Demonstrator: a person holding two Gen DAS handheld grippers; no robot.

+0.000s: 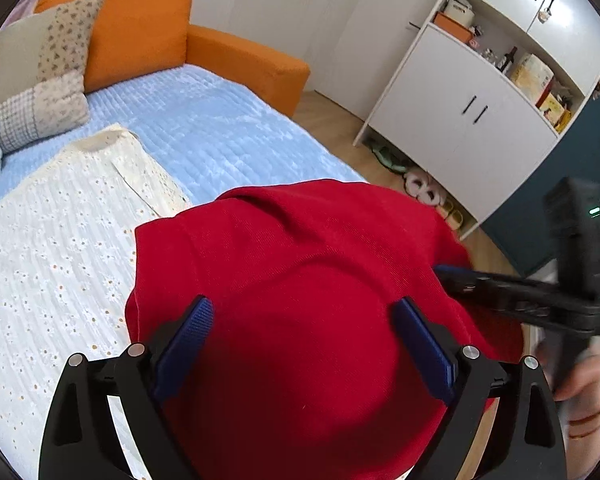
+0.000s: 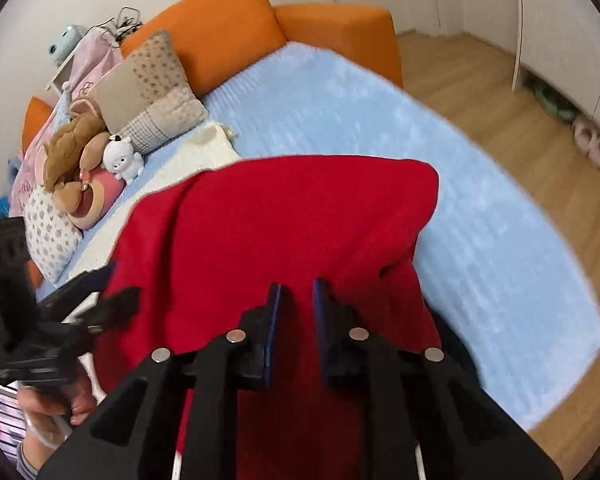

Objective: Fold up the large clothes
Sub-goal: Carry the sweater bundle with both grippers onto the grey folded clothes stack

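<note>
Left wrist view: left gripper (image 1: 302, 316) has its blue pads (image 1: 192, 340) spread wide, with the red garment (image 1: 300, 264) bunched between and ahead of them; the pads don't look pinched on cloth, so I read it as open, cloth draped over the fingers rather than clamped. The right gripper (image 1: 444, 270) comes in from the right of this claw, tip buried at the red fabric's edge. In the right wrist view its pads (image 2: 274, 320) are nearly together with a narrow strip of red between them; looks like it's gripping the garment, though the actual pinch point is partly hidden. The left gripper (image 2: 112, 300) shows at the left of that claw, at the garment's left edge. My guess is the two claws sit at opposite sides so the cloth can be lifted and spread or folded over. The garment lies ahead of both claws on the light blue quilted cover (image 1: 220, 132), overlapping the white eyelet fabric (image 1: 60, 240) to the left. Far fold edge of the red cloth is rounded, not crisp. Open room: bare blue cover ahead and right of the right claw, up to the orange sofa arm (image 2: 340, 32). Left is crowded by the patchwork cushion (image 2: 152, 92) and plush toys (image 2: 124, 158). Bed edge and wood floor (image 2: 500, 100) run near on the right, so cloth could slip off there.
</note>
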